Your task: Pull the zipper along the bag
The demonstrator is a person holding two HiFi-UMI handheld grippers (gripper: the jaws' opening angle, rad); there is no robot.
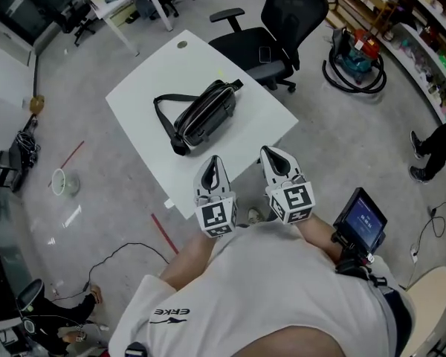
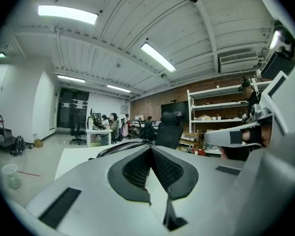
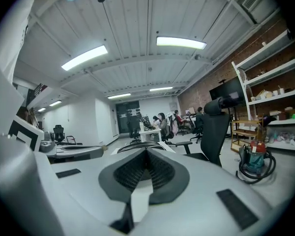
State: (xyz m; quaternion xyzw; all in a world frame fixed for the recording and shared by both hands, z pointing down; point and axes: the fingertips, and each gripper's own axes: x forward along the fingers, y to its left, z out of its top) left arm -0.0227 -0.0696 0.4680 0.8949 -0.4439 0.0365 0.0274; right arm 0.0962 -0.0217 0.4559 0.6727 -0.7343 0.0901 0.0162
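black shoulder bag (image 1: 204, 114) lies on white square counter (image 1: 141, 88) | left claw (image 1: 213, 161): clenched, empty, near the bag | right claw (image 1: 270, 153): clenched, empty, near the bag

Bright, even light comes from ceiling tubes (image 2: 68, 14) at 11 o'clock; shadows are soft. Both gripper views bend strongly at the edges, with black corners.

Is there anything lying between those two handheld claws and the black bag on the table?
Nothing: in the head view only bare white table separates the left gripper and the right gripper from the bag.
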